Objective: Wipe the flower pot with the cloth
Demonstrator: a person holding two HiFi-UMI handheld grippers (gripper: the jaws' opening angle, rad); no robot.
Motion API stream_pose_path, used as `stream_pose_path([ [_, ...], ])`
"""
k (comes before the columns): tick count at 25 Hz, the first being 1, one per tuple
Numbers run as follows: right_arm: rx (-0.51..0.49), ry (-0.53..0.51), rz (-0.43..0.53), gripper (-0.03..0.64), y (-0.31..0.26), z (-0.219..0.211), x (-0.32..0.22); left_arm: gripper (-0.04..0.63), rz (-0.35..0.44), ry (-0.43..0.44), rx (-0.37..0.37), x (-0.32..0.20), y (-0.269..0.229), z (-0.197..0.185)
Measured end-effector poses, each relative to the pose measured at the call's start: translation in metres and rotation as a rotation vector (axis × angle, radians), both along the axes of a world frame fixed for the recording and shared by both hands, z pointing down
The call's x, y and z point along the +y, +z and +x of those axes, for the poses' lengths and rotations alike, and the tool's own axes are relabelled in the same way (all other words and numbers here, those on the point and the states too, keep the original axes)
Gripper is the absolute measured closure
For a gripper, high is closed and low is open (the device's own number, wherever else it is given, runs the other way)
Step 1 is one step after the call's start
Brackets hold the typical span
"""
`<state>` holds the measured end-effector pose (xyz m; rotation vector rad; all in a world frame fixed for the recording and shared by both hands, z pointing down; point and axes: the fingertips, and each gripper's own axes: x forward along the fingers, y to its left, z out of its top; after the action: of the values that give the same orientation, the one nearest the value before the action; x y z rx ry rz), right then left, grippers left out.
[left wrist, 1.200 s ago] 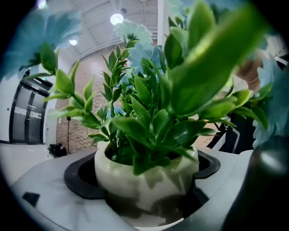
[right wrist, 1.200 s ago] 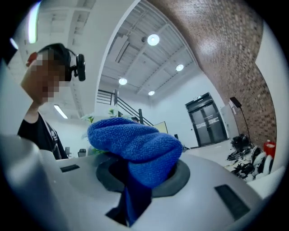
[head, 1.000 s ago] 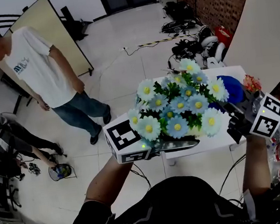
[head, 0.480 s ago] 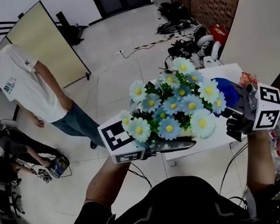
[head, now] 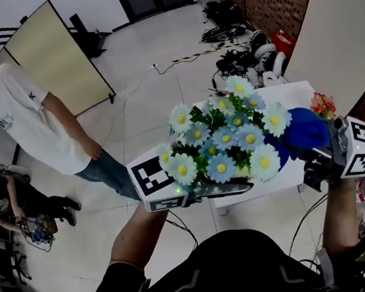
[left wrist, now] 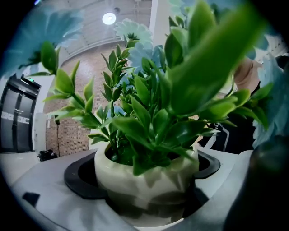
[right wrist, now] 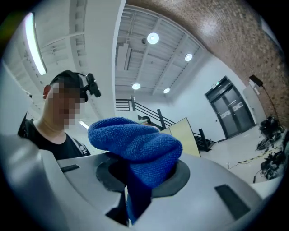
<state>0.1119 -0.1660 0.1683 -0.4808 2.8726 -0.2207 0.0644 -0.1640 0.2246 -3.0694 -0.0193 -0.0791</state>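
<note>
The flower pot [left wrist: 145, 179] is cream-white and holds green leaves and pale blue daisies [head: 225, 140]. My left gripper [left wrist: 144, 194] is shut on the pot, one jaw on each side of it. In the head view the blooms hide the pot, and only the left gripper [head: 224, 188] with its marker cube shows under them. A blue cloth [right wrist: 135, 143] is bunched between the jaws of my right gripper [right wrist: 140, 182], which is shut on it. The head view has the cloth [head: 305, 132] just right of the flowers, close to them, above the right gripper [head: 318, 163].
A white table [head: 298, 89] stands behind and below the flowers, with red flowers [head: 323, 105] at its right end. A person in a white T-shirt [head: 21, 122] stands on the floor at the left. Cables and gear [head: 245, 61] lie beyond the table. A yellow partition [head: 53, 59] stands further back.
The right gripper has shifted slightly right and down with the cloth, which now bulges higher beside the flowers. The pot and left gripper hardly moved. The standing person has stepped left.
</note>
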Motion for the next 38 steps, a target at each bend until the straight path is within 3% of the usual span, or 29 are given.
stream_pose_path([
  [3, -0.009, 0.029, -0.057, 0.528, 0.003, -0.001, -0.034, 0.035, 0.003, 0.030, -0.002, 0.006, -0.005, -0.001],
  [7, 0.008, -0.025, -0.090, 0.528, 0.010, -0.020, -0.048, 0.035, 0.004, 0.025, -0.011, 0.004, -0.006, -0.004],
  [15, 0.021, -0.130, -0.078, 0.528, 0.015, -0.022, 0.007, 0.035, -0.009, -0.049, -0.016, -0.005, 0.004, -0.002],
  [20, 0.015, -0.189, -0.073, 0.528, 0.018, -0.035, 0.038, 0.035, -0.017, -0.040, -0.016, -0.007, 0.008, -0.002],
  [24, -0.102, -0.105, -0.086, 0.528, -0.001, -0.001, 0.013, 0.035, 0.013, 0.034, -0.011, 0.005, -0.005, -0.004],
  [29, -0.131, -0.037, -0.111, 0.528, -0.016, 0.031, -0.031, 0.035, 0.044, 0.100, -0.001, 0.023, -0.016, -0.002],
  [38, -0.122, -0.350, -0.191, 0.528, -0.014, -0.015, -0.038, 0.035, 0.054, 0.108, -0.008, 0.031, -0.002, 0.022],
])
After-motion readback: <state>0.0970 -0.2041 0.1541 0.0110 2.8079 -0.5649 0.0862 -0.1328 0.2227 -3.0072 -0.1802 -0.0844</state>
